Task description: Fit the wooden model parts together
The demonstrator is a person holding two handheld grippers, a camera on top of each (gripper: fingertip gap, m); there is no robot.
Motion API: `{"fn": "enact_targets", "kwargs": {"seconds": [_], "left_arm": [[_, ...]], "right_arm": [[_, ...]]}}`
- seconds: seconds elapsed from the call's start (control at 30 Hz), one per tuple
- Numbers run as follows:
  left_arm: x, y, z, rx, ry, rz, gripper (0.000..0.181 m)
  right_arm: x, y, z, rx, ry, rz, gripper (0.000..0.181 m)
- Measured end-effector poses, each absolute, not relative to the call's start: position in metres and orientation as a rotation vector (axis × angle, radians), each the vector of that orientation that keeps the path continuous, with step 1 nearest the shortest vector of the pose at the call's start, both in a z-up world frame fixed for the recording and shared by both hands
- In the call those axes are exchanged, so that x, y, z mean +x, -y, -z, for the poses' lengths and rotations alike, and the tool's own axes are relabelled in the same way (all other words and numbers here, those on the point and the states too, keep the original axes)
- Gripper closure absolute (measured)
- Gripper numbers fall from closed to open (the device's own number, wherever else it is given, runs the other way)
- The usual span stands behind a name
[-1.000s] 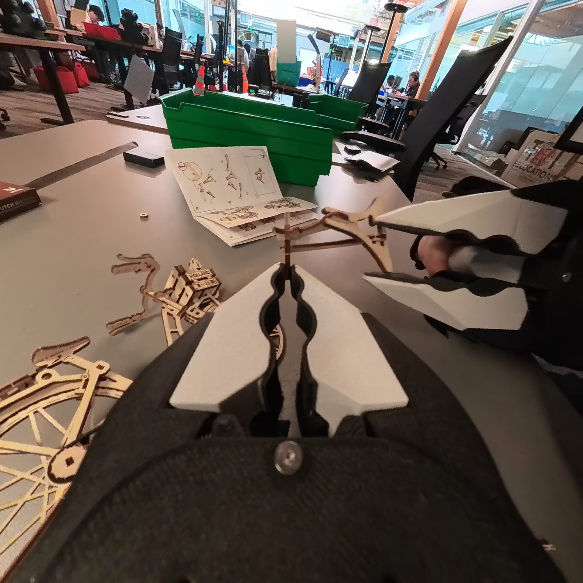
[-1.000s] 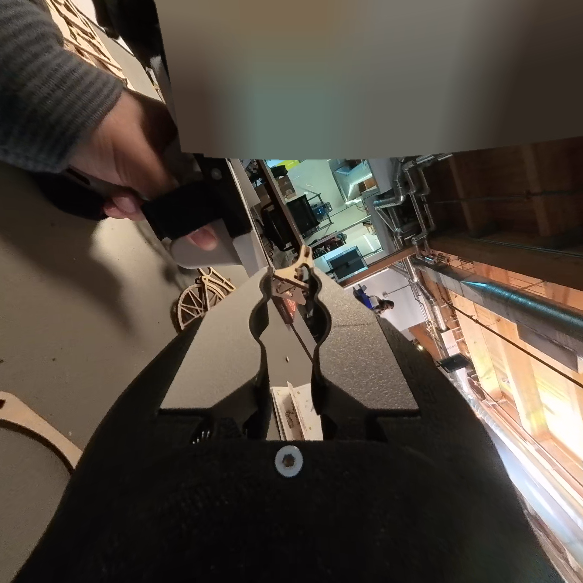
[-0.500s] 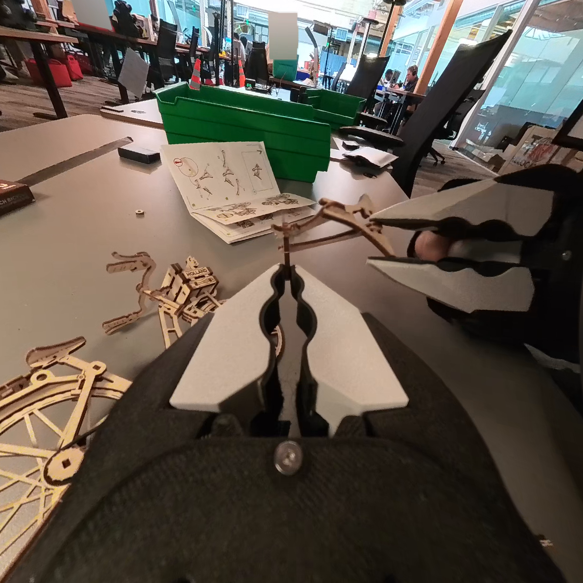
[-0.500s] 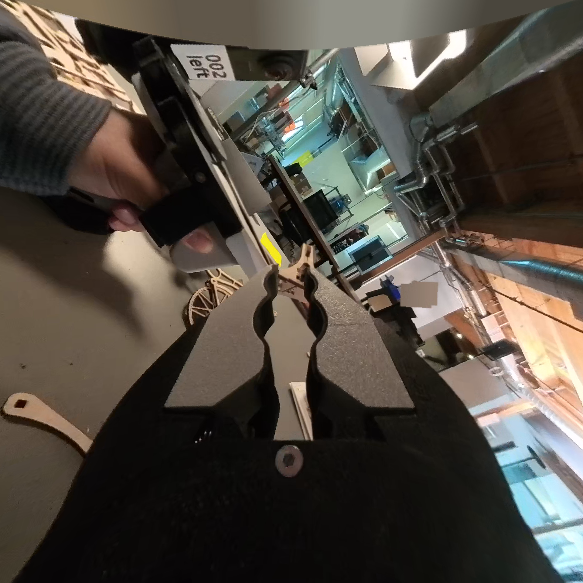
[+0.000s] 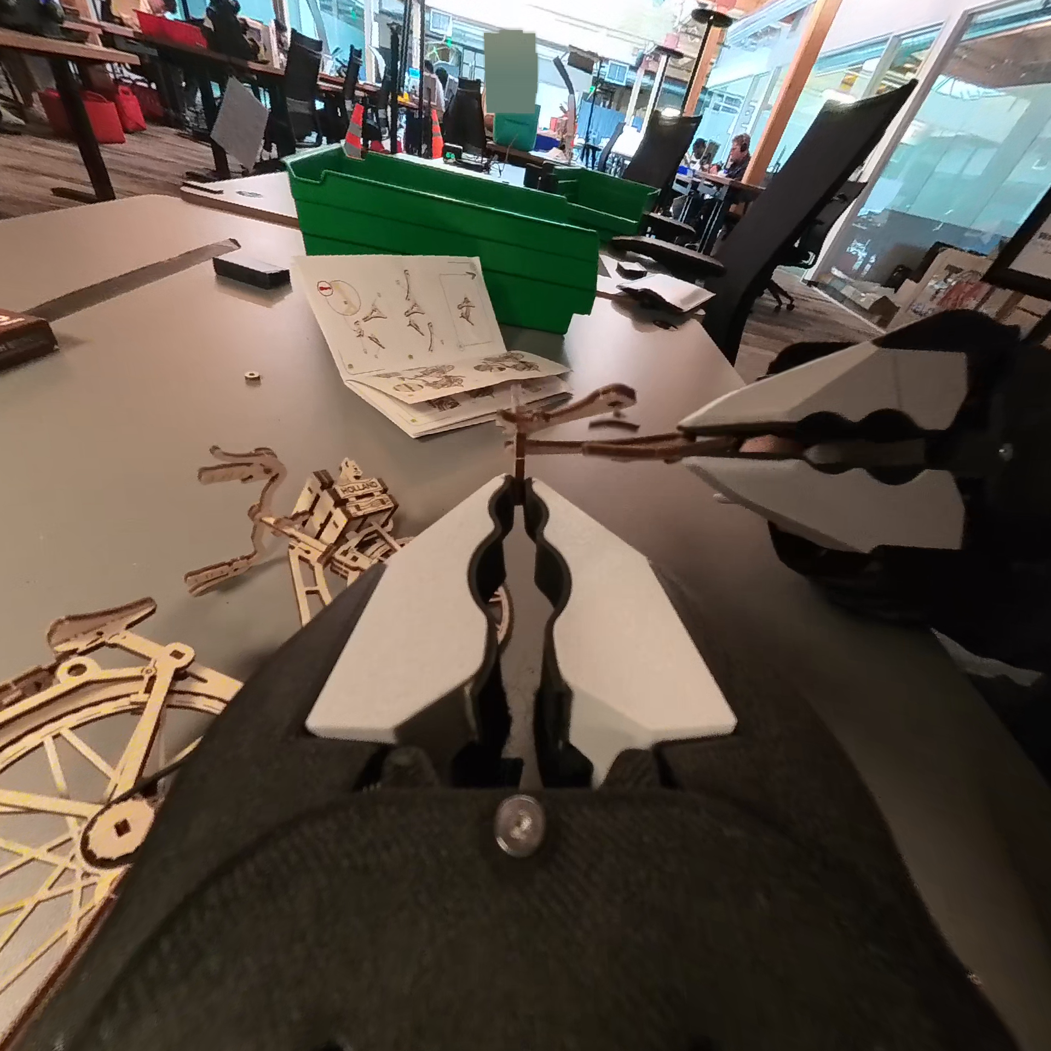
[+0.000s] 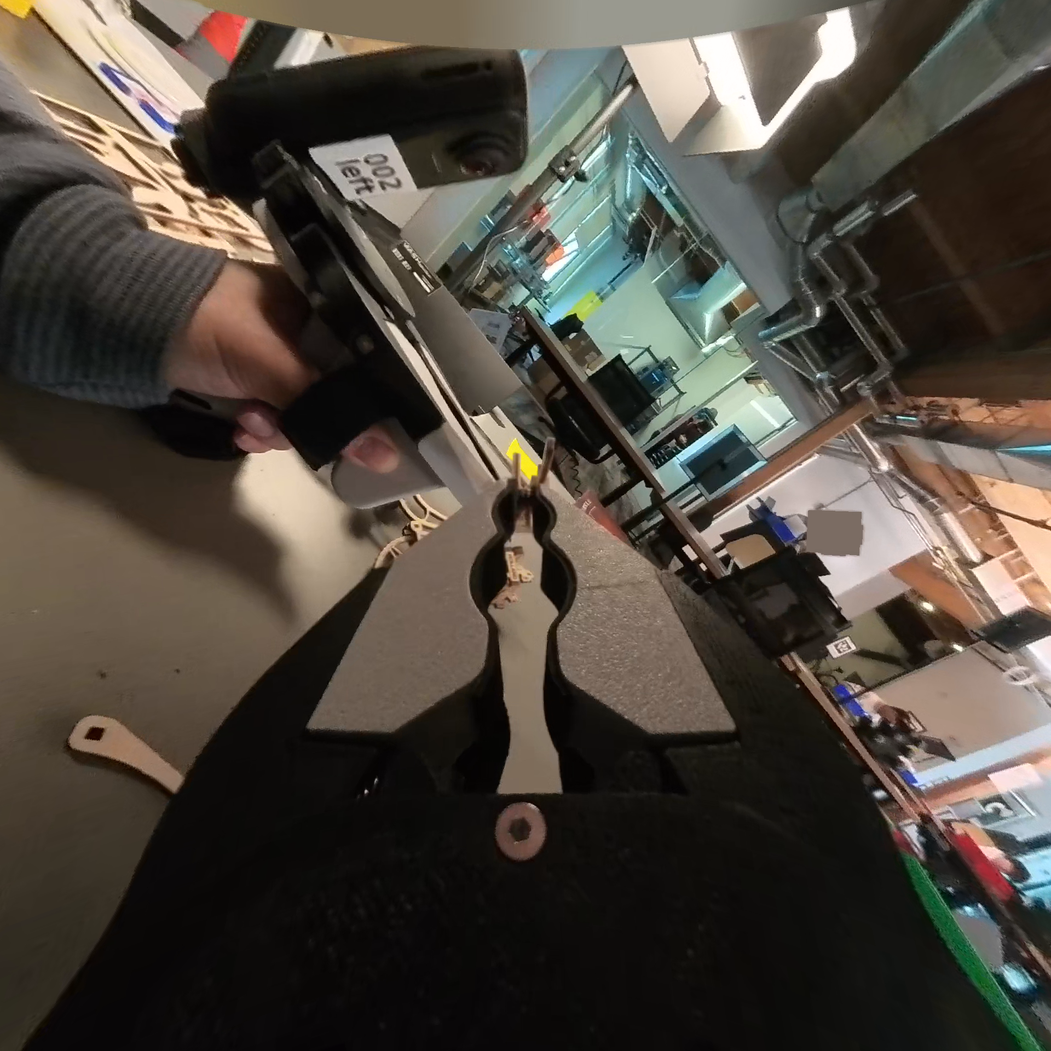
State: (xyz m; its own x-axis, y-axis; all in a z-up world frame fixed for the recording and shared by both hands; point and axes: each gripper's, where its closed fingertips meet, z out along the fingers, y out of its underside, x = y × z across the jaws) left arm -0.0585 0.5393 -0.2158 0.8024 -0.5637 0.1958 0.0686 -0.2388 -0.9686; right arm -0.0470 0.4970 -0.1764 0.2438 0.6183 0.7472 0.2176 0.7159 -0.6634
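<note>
My left gripper (image 5: 518,483) is shut on a thin wooden strip (image 5: 518,458) that stands upright from its tips. The strip's top meets the front end of a forked wooden part (image 5: 574,409). My right gripper (image 5: 685,446) comes in from the right, shut on the fork's rear legs, and holds it roughly level above the table. In the right wrist view my right gripper (image 6: 526,497) pinches the fork, and two thin prongs (image 6: 532,463) stick out past the tips. The left gripper (image 6: 364,318) is held by a hand just beyond.
On the grey table (image 5: 142,398) lie a wooden bicycle wheel and frame (image 5: 85,711), a small wooden assembly (image 5: 341,512), a curved part (image 5: 244,512), an open instruction booklet (image 5: 409,330), green bins (image 5: 443,244) and a small washer (image 5: 252,376). A flat wooden lever (image 6: 119,750) lies near my right gripper. There is about 6 cm between the tips of the two grippers.
My right gripper has rolled, turning the forked part from tilted to nearly level and edge-on, and has drawn a little to the right. My left gripper has kept its hold on the strip.
</note>
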Motion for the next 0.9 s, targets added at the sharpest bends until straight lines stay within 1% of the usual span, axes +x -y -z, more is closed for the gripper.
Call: {"fn": "enact_targets", "kwargs": {"seconds": [0.23,0.33,0.43,0.7,0.9], "left_arm": [[-0.059,-0.539,0.214,-1.71,-0.387,0.623,0.179],[-0.061,-0.539,0.213,-1.709,-0.367,0.64,0.179],[-0.062,-0.54,0.213,-1.71,-0.356,0.649,0.179],[-0.062,-0.54,0.213,-1.707,-0.353,0.656,0.179],[-0.062,-0.54,0.213,-1.708,-0.354,0.661,0.179]], "right_arm": [[-0.047,-0.496,0.176,-0.731,1.323,-0.278,0.177],[-0.047,-0.491,0.173,-0.678,1.312,-0.273,0.164],[-0.047,-0.487,0.173,-0.63,1.317,-0.249,0.158],[-0.034,-0.495,0.155,-0.616,1.197,-0.238,0.158],[-0.031,-0.501,0.154,-0.633,1.177,-0.24,0.16]]}}
